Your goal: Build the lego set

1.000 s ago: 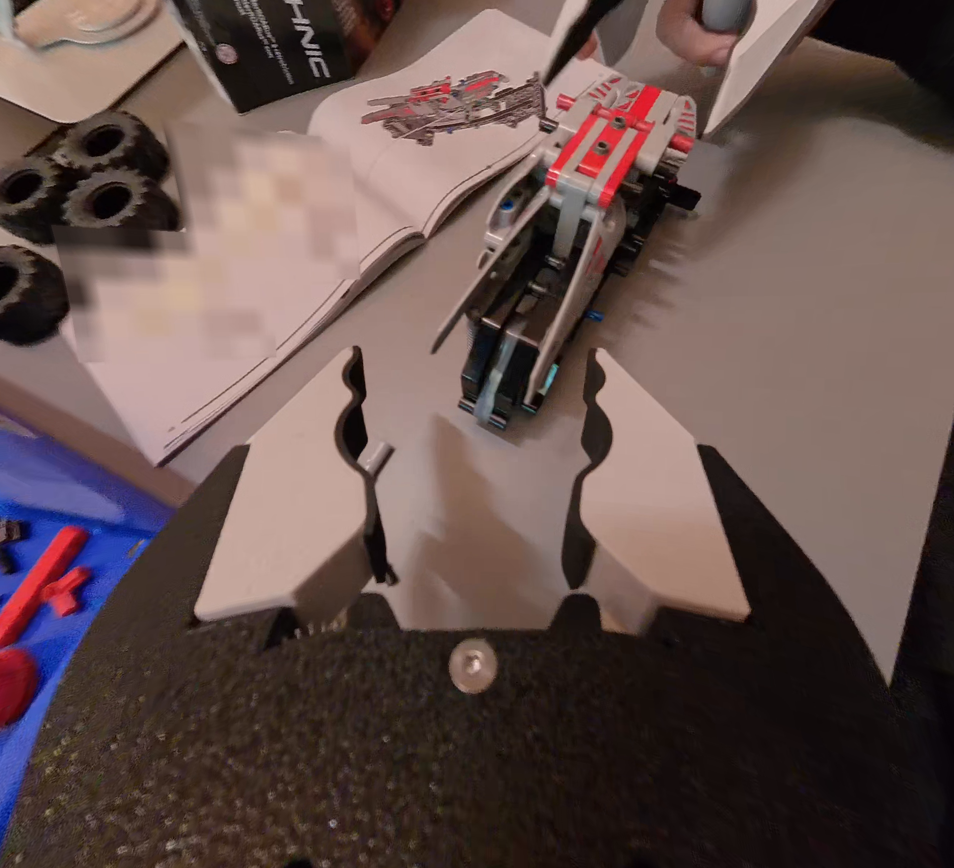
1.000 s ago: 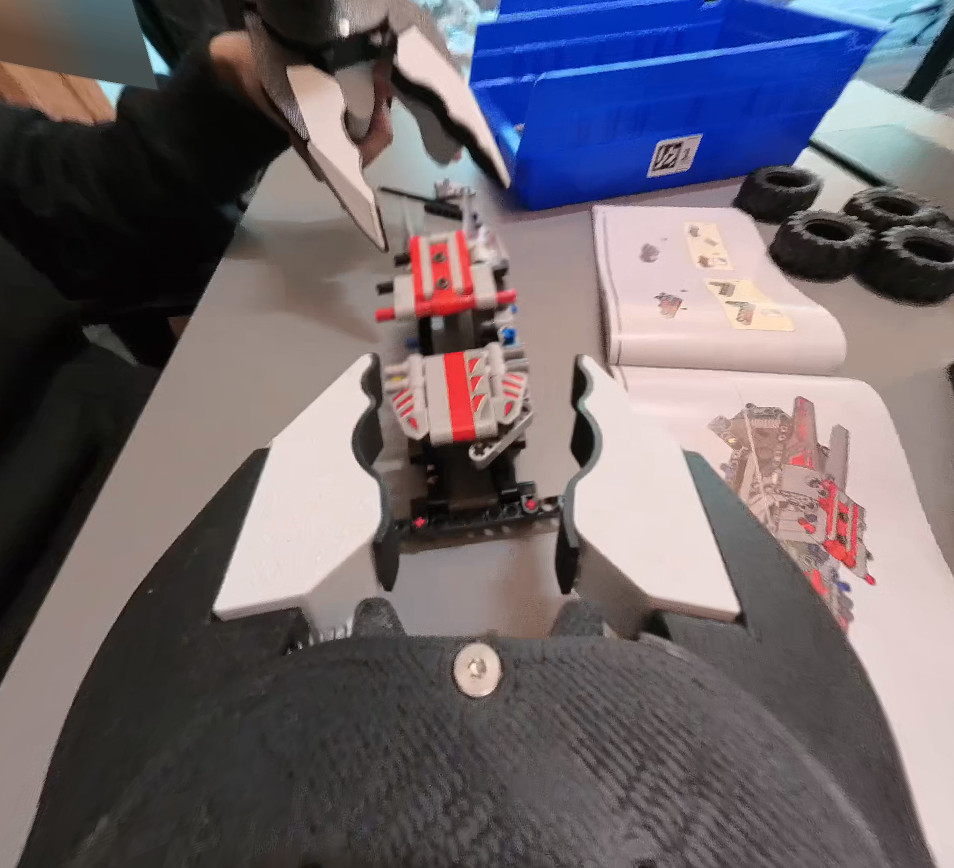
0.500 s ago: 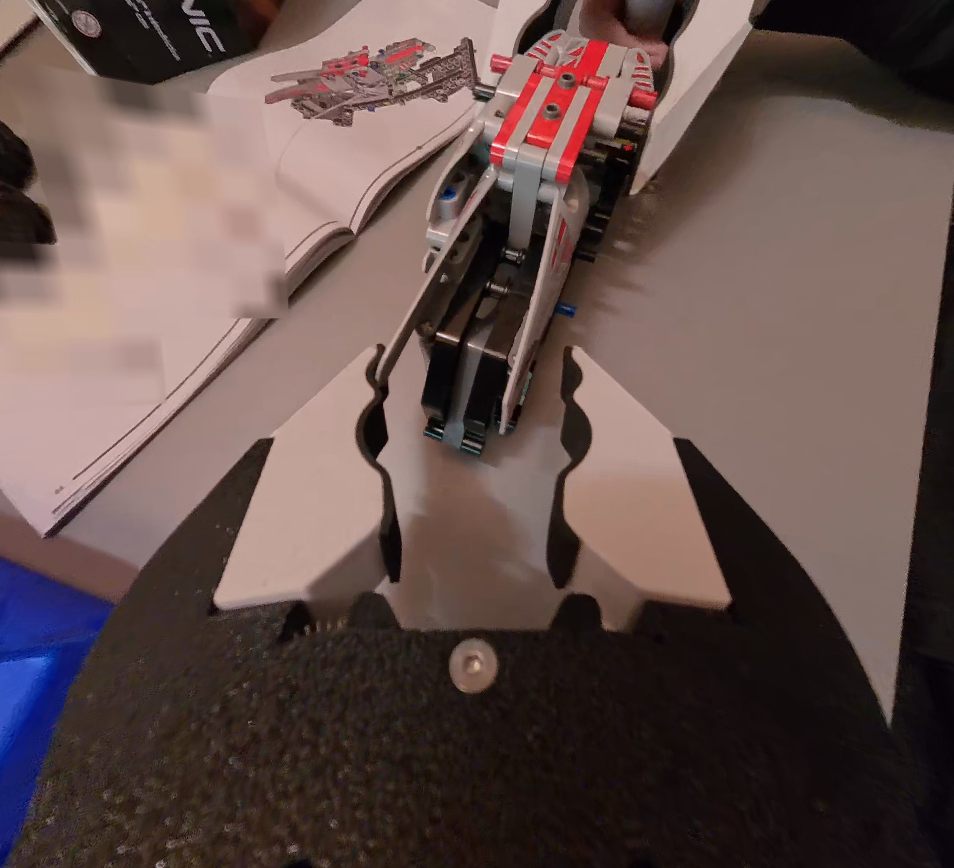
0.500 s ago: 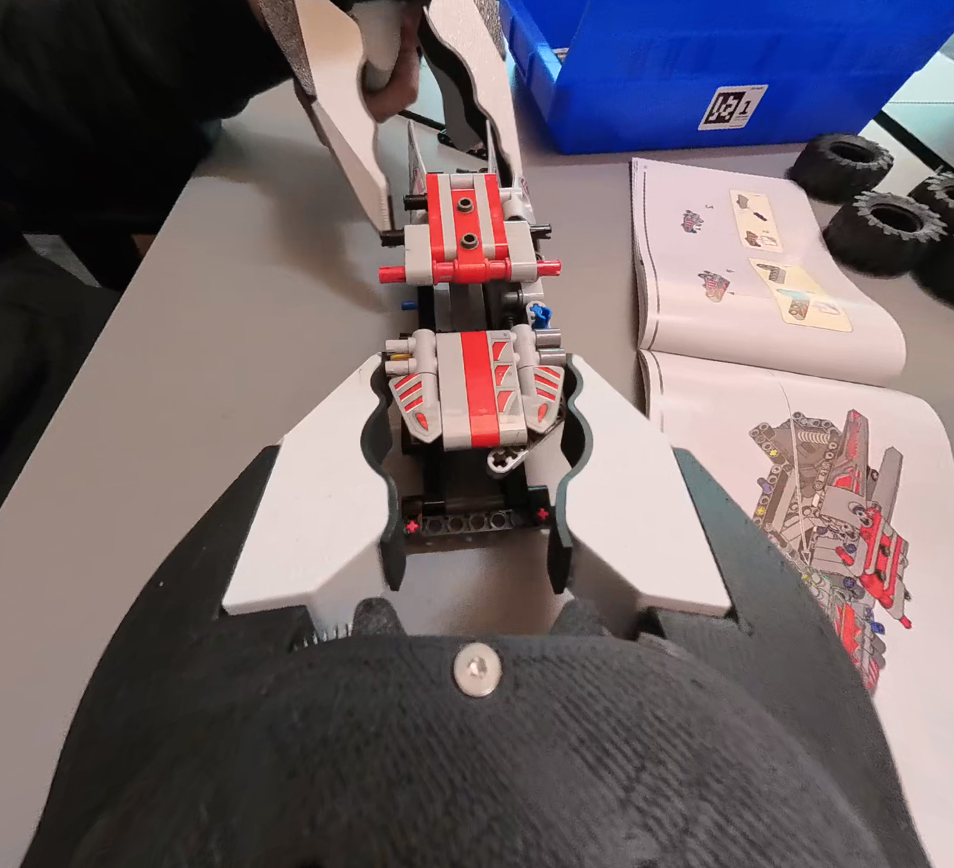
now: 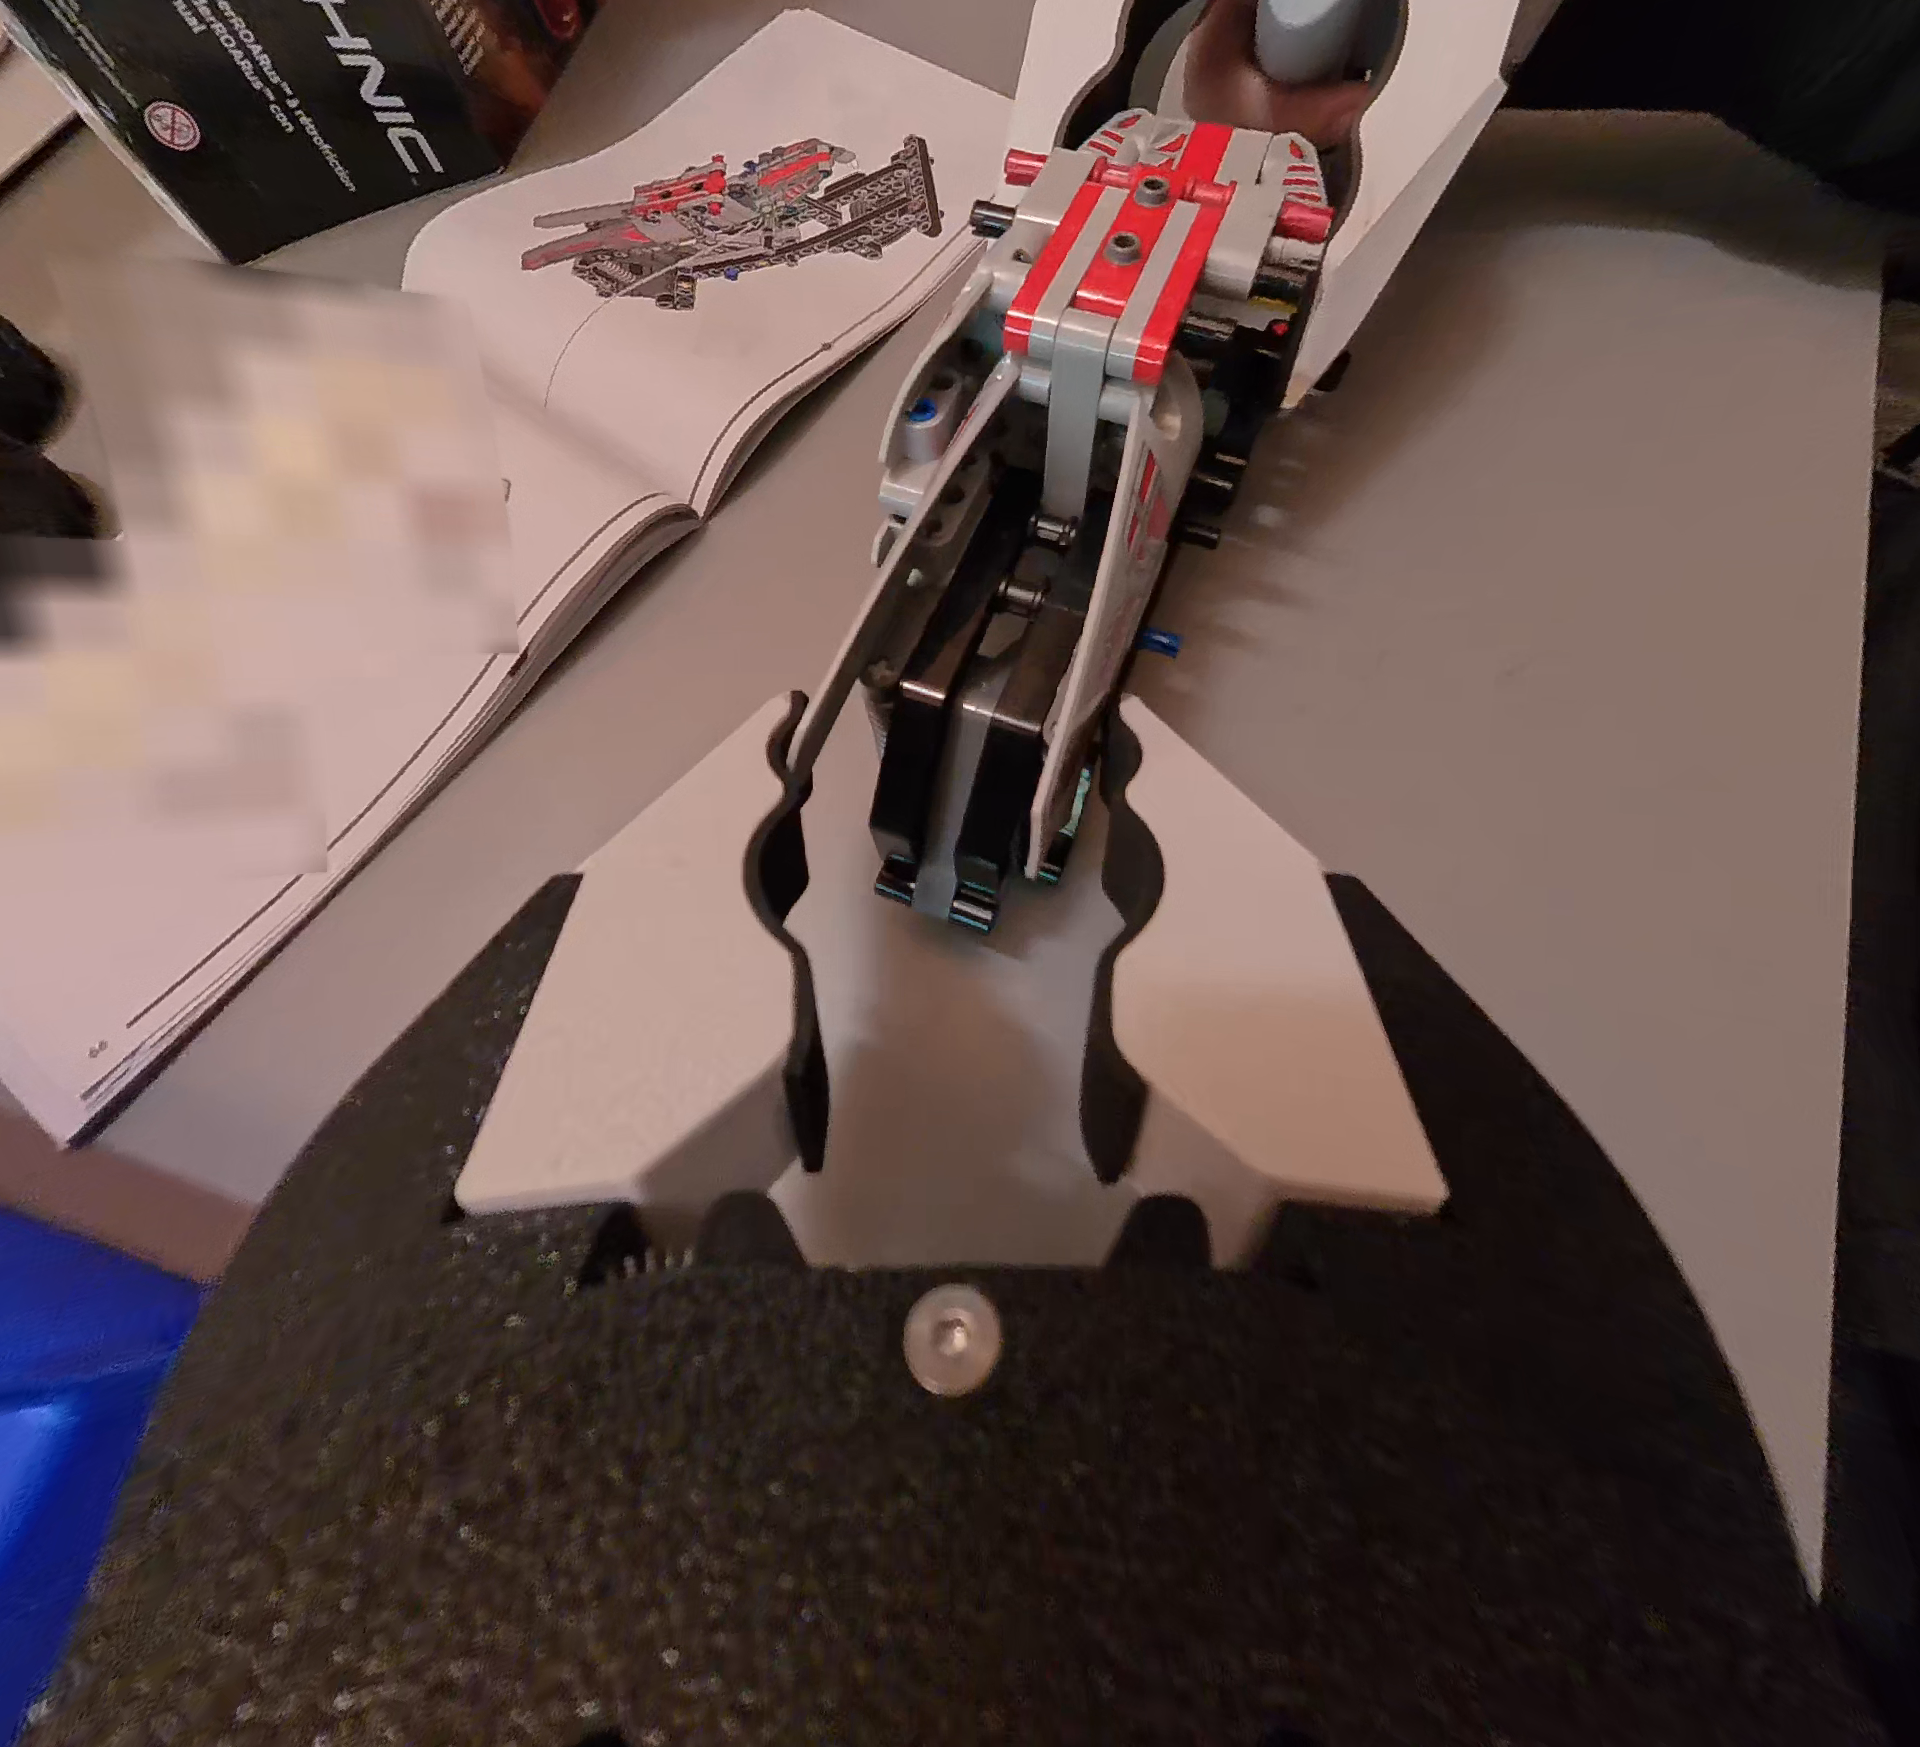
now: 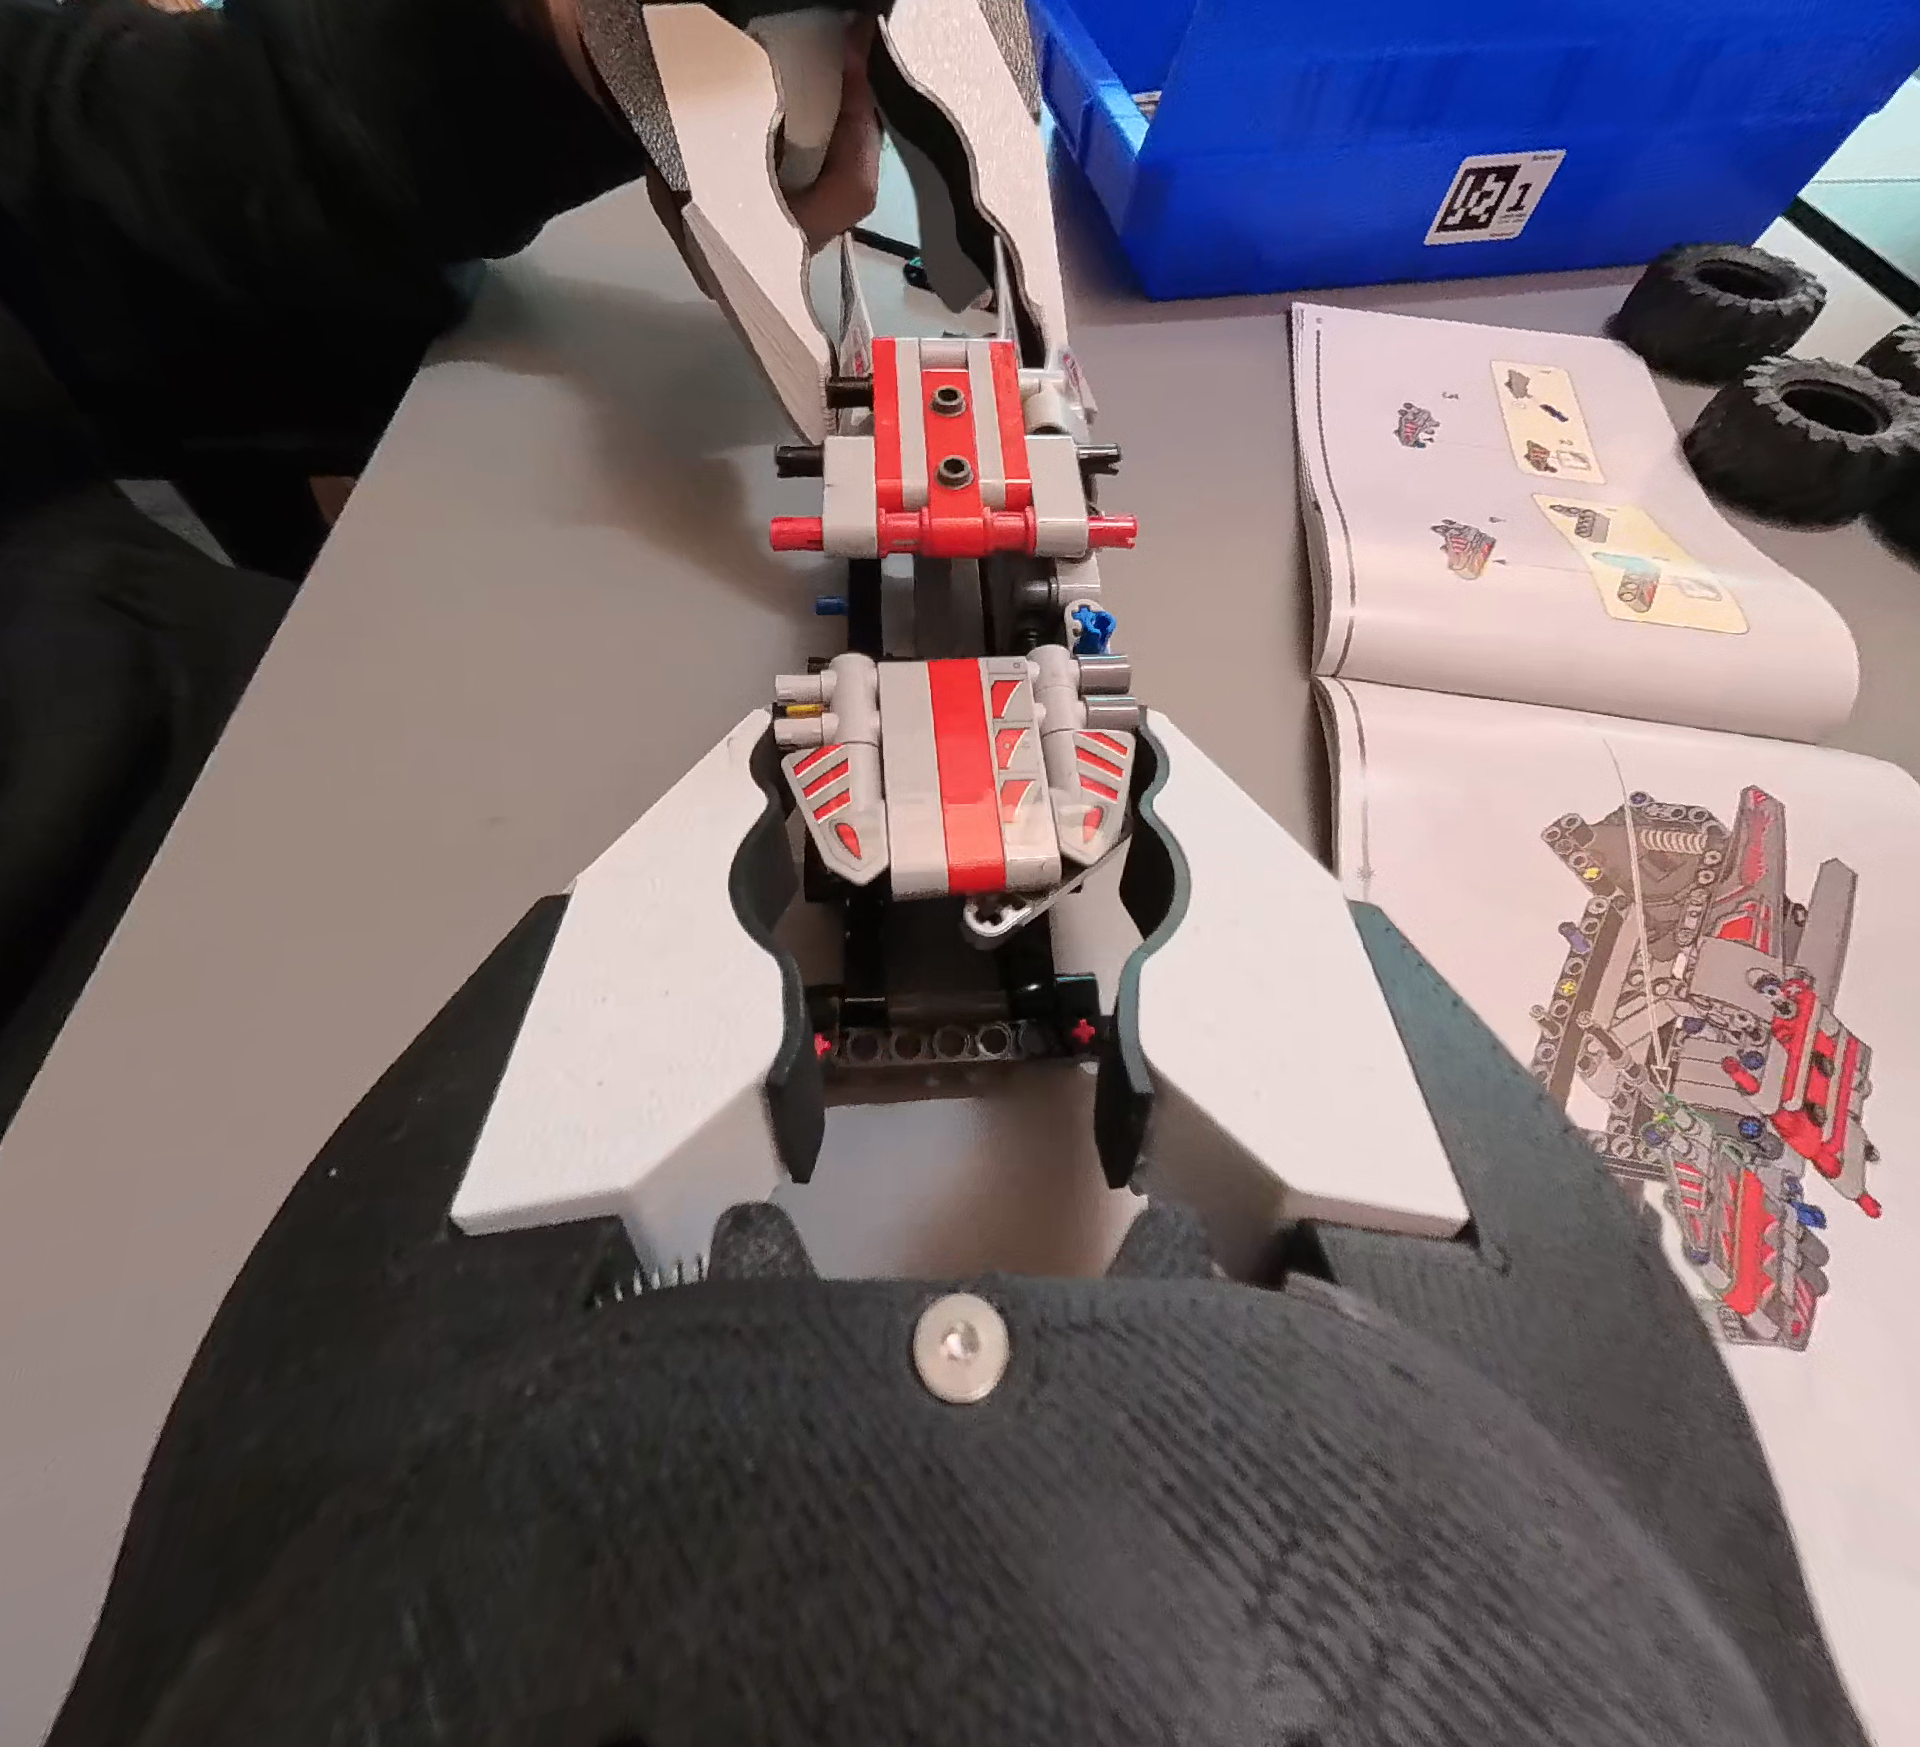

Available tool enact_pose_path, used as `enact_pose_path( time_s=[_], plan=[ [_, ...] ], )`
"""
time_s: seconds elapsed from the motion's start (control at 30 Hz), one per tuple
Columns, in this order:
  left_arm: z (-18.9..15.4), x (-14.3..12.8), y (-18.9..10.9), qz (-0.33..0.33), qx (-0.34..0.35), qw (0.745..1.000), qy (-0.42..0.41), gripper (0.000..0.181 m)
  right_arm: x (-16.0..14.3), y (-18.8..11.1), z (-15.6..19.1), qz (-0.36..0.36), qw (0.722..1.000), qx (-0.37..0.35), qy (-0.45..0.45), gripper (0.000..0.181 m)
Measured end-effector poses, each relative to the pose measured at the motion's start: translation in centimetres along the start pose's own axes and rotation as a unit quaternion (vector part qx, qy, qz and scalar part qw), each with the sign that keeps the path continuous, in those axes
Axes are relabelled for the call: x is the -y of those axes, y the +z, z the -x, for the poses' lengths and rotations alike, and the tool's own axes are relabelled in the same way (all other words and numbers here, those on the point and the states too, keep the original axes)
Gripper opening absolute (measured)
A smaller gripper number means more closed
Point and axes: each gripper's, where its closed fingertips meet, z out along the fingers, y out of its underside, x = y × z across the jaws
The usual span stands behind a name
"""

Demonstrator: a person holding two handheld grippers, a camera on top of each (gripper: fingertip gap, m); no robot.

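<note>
A grey, red and black lego model (image 6: 945, 793) lies lengthwise on the grey table (image 6: 520, 658). My right gripper (image 6: 956, 731) straddles its near end. Its pads press both ends of the black cross beam (image 6: 956, 1043), so it is shut on the model. My left gripper (image 6: 925, 347) comes from the far side, open, with its fingers on either side of the other end. In the left wrist view the model (image 5: 1101, 295) runs away from my left gripper (image 5: 956, 741), whose fingertips flank the black tail. The right gripper (image 5: 1153, 295) holds the far end.
An open instruction booklet (image 6: 1507, 502) lies right of the model; it also shows in the left wrist view (image 5: 675, 326). A blue bin (image 6: 1455, 35) and black tyres (image 6: 1818, 440) stand behind it. A black set box (image 5: 260, 35) stands nearby. A person's dark sleeve (image 6: 260, 139) is at the table's left edge.
Both grippers have moved in along the model from opposite ends. The right gripper's fingers now enclose its front and have narrowed onto the beam. The left gripper now flanks the tail.
</note>
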Motion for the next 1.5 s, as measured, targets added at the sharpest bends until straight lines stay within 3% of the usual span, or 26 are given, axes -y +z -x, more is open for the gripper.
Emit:
enact_pose_path(
  time_s=[0.2, 0.4, 0.5, 0.57, 0.63, 0.73, 0.83, 0.9, 1.0, 1.1, 1.23, 1.33, 1.4, 1.5],
  plan=[
    [0.5, 0.6, 0.1, -0.016, 0.021, 1.000, 0.014, 0.059, -0.1, -0.4, 0.0, 0.014, 0.999, -0.045, 0.025, 0.064],
    [2.0, 3.2, -2.8, -0.095, 0.058, 0.994, 0.020, 0.061, -0.2, -1.1, 0.3, 0.026, 0.969, -0.239, 0.062, 0.066],
    [2.1, 3.3, -3.2, -0.097, 0.065, 0.993, 0.022, 0.060, -0.9, -1.8, 1.8, 0.071, 0.961, -0.267, 0.031, 0.082],
    [1.9, 3.1, -3.1, -0.087, 0.067, 0.993, 0.036, 0.060, -0.7, -3.5, 2.9, 0.074, 0.961, -0.266, 0.017, 0.089],
    [1.6, 3.0, -3.1, -0.071, 0.076, 0.993, 0.061, 0.060, -0.9, -6.3, 3.7, 0.074, 0.960, -0.270, 0.023, 0.080],
    [0.8, 3.6, -3.4, -0.058, 0.094, 0.988, 0.106, 0.057, -4.0, -11.4, 2.9, 0.109, 0.945, -0.303, 0.062, 0.070],
    [-2.2, 5.5, -3.4, -0.065, 0.088, 0.977, 0.181, 0.055, -7.6, -15.3, 1.4, 0.137, 0.922, -0.342, 0.120, 0.057],
    [-4.7, 6.8, -2.7, -0.059, 0.105, 0.962, 0.243, 0.047, -9.0, -16.4, 0.9, 0.127, 0.920, -0.344, 0.140, 0.043],
    [-7.5, 8.4, -0.5, -0.052, 0.193, 0.915, 0.350, 0.043, -9.5, -16.5, 0.1, 0.116, 0.927, -0.326, 0.143, 0.036],
    [-8.7, 7.9, 2.2, 0.009, 0.275, 0.840, 0.468, 0.042, -9.4, -15.9, -0.5, 0.147, 0.934, -0.302, 0.117, 0.039],
    [-7.6, 8.3, 4.2, 0.067, 0.378, 0.735, 0.559, 0.032, -7.7, -14.0, -0.8, 0.143, 0.950, -0.270, 0.061, 0.039],
    [-6.8, 7.6, 6.1, 0.097, 0.377, 0.739, 0.550, 0.018, -6.4, -12.6, -0.6, 0.122, 0.962, -0.238, 0.046, 0.039],
    [-6.1, 8.2, 5.8, 0.099, 0.403, 0.722, 0.553, 0.004, -5.8, -12.4, 0.0, 0.114, 0.969, -0.218, 0.035, 0.039],
    [-6.2, 8.8, 5.2, 0.072, 0.384, 0.761, 0.518, 0.004, -4.3, -12.2, 1.0, 0.067, 0.977, -0.199, 0.028, 0.041]
  ],
)
